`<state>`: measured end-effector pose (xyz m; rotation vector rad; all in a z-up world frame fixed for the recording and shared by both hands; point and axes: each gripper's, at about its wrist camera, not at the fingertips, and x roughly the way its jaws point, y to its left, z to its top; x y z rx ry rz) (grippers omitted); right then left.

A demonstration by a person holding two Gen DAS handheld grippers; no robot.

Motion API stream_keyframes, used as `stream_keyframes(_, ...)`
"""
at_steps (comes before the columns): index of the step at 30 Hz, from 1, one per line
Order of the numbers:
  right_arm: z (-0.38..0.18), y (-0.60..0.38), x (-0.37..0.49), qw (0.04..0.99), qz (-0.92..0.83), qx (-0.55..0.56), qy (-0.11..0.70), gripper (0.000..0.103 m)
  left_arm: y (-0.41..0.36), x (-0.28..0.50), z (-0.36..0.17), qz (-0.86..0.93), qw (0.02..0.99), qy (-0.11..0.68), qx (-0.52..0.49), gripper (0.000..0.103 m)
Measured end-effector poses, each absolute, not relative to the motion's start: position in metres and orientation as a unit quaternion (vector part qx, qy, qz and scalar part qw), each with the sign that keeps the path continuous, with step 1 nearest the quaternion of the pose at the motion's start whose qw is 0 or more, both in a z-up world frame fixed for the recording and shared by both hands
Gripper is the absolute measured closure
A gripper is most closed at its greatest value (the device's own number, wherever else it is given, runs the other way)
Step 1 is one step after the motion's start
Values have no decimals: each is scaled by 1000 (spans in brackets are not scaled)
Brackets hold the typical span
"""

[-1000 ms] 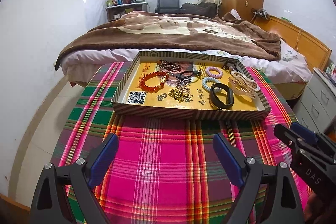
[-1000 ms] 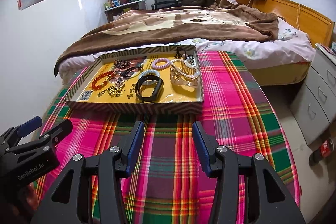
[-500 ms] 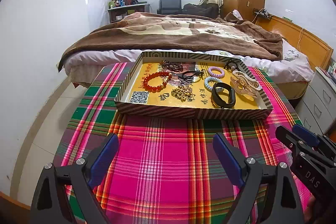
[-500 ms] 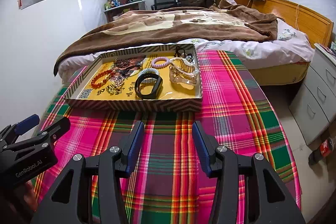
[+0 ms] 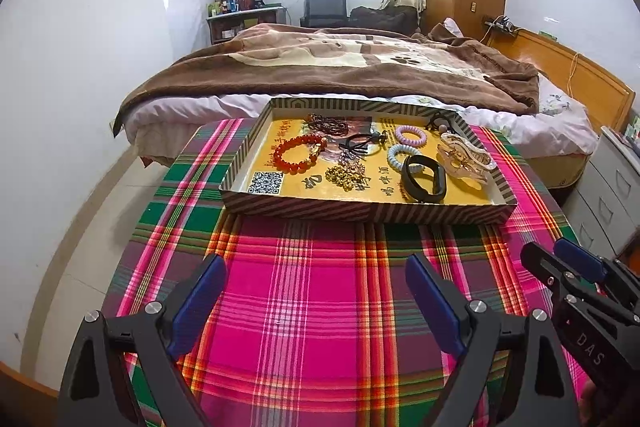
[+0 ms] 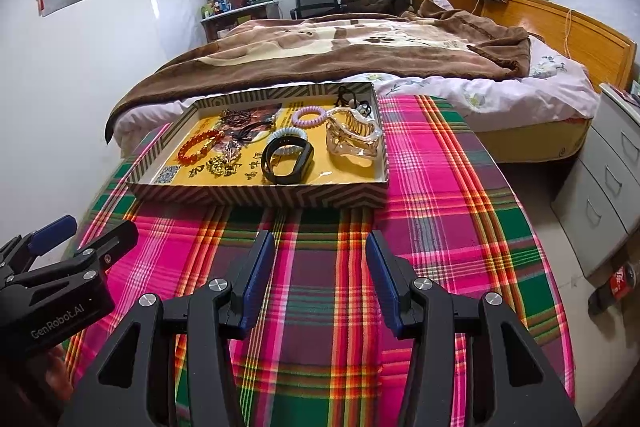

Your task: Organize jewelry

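Both grippers [image 5: 316, 291] [image 6: 320, 267] empty, jaws apart, before striped tray [image 5: 360, 213] of mixed beaded, coiled jewelry.

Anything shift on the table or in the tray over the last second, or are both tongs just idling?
Nothing visibly changed. The left tongs hang wide open and the right tongs half open, both empty over the plaid cloth, short of the tray. The jewelry in it lies as before.
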<state>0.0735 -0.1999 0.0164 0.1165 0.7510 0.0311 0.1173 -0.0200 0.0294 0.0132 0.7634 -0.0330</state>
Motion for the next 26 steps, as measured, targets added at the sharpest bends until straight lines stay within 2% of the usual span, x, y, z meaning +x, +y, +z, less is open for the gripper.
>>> stream_keyframes(26, 17, -203, 70, 929, 13, 58, 365, 55, -20, 113, 30, -14, 928, 373, 3, 12)
